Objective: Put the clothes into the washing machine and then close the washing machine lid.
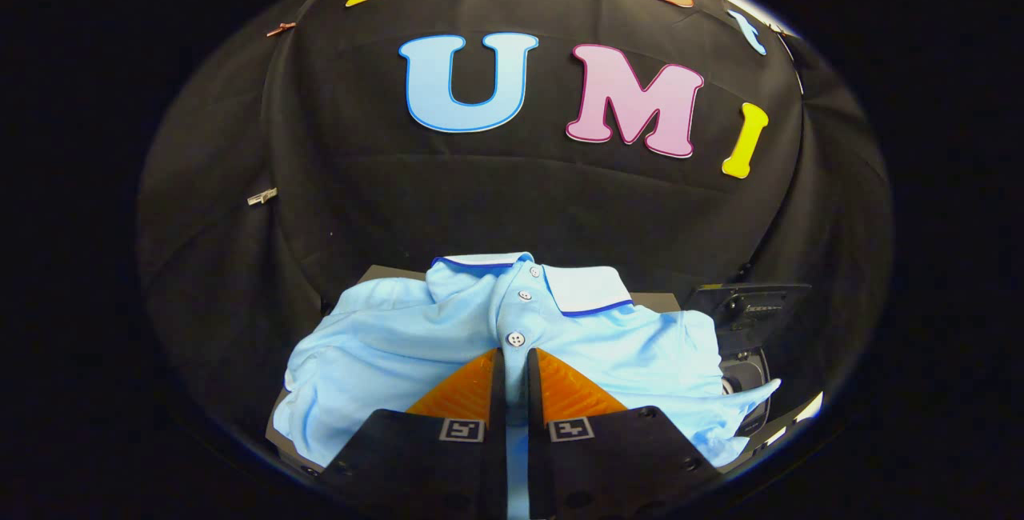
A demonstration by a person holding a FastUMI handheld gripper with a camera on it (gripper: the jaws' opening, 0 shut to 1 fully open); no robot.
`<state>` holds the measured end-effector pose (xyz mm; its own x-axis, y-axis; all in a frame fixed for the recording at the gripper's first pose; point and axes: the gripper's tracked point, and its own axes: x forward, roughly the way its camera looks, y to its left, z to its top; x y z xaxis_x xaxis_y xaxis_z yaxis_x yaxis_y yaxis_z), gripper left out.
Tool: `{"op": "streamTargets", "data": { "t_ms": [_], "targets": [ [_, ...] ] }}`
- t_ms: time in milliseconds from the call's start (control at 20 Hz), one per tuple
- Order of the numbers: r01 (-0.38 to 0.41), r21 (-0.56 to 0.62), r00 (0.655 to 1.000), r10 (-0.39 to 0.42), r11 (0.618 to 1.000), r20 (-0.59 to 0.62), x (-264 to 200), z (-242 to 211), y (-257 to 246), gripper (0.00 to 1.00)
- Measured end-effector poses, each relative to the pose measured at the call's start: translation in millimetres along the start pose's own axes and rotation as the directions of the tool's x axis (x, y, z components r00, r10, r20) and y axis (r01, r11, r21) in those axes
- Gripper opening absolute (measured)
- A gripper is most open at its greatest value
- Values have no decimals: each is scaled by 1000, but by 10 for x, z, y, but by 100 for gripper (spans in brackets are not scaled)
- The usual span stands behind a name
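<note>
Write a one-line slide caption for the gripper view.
Gripper fingers nearly closed, pinching the button placket of a crumpled light-blue polo shirt.

No words or numbers are legible; two square coded markers (pixel 462 430) sit at six o'clock on the gripper (pixel 516 360), whose fingers pinch the polo shirt (pixel 384 344).

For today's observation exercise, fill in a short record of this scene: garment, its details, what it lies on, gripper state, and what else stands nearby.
garment: light blue polo shirt, crumpled
details: white collar with dark blue trim; buttons down the placket
support: a grey surface, mostly covered by the shirt
gripper: fingers nearly together, pinching the placket just below the lowest button
nearby: a dark device beside the shirt; what it is cannot be told
</note>
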<state>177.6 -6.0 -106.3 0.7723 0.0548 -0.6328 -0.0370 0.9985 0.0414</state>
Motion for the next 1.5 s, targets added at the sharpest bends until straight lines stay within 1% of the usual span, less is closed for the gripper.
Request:
{"op": "streamTargets", "data": {
  "t_ms": [200, 650, 850, 900, 950, 1150, 1300, 1500],
  "targets": [
    [-2, 21, 1000, 2, 1000, 7, -15, 1, -46, 15],
    [8, 17, 999, -9, 1000, 36, -209, 61, -352, 15],
    [9, -54, 997, -5, 998, 76, -315, 152, -472, 15],
    [20, -73, 997, -14, 997, 76, -282, 183, -567, 14],
    [0, -60, 997, 5, 998, 80, -381, 164, -587, 5],
    [-64, -32, 995, 66, 997, 76, -390, 146, -647, 5],
    [-100, -9, 992, 101, 995, 73, -429, 78, -781, 5],
    [-155, 46, 982, 148, 987, 119, -517, 180, -1219, 5]
  ]
}}
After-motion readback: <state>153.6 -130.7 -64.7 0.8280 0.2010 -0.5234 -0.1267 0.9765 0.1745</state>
